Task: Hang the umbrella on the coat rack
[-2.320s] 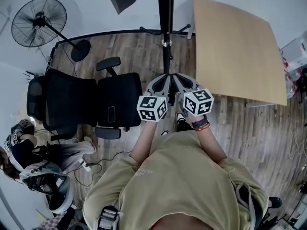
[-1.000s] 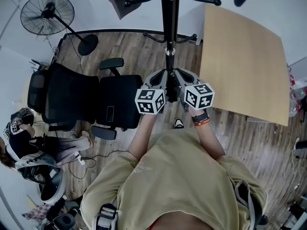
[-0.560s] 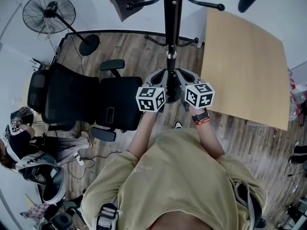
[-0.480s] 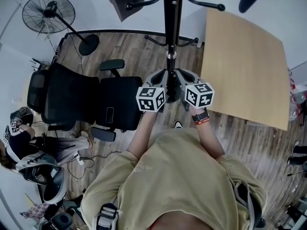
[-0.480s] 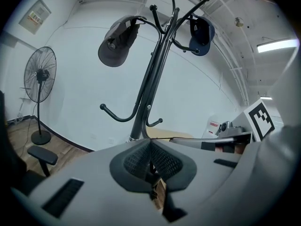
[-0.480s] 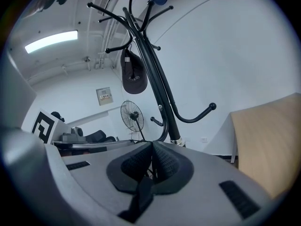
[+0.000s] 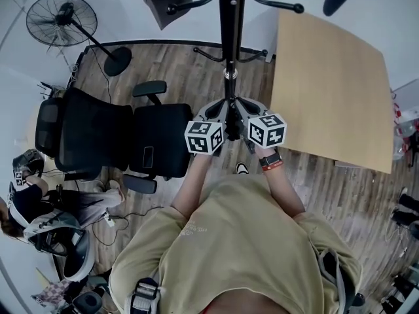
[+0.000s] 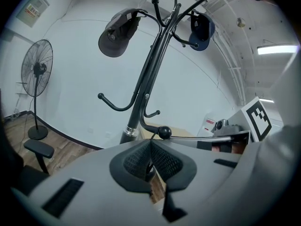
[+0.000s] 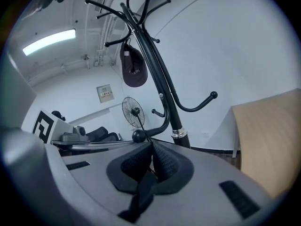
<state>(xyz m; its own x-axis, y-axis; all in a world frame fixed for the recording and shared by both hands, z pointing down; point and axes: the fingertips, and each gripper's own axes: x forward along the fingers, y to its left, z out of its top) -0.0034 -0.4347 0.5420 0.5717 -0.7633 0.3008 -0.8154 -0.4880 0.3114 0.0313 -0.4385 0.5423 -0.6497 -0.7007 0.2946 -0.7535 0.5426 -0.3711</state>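
Note:
The black coat rack (image 7: pixel 228 31) stands straight ahead. My left gripper (image 7: pixel 220 112) and right gripper (image 7: pixel 241 110) are held side by side against its pole. Each is shut on a thin black loop cord, the umbrella's strap (image 9: pixel 141 194), which hangs below the right jaws. In the left gripper view the left gripper (image 8: pixel 150 147) sits just under the ball tip of a low hook (image 8: pixel 164 132), and the cord runs up to that ball. In the right gripper view the right gripper (image 9: pixel 152 149) is beside the same ball tip (image 9: pixel 138 136). The umbrella's body is hidden beneath the grippers.
A dark grey cap (image 8: pixel 117 32) and a navy cap (image 8: pixel 202 25) hang on upper hooks. A black office chair (image 7: pixel 111 139) stands at the left, a wooden table (image 7: pixel 327 77) at the right, a floor fan (image 7: pixel 62 19) at the far left. A seated person (image 7: pixel 26 201) is at the left edge.
Compared with 2.3 s ago the rack sits closer and higher over the grippers. In the last second the two grippers have stayed shut and together by the pole.

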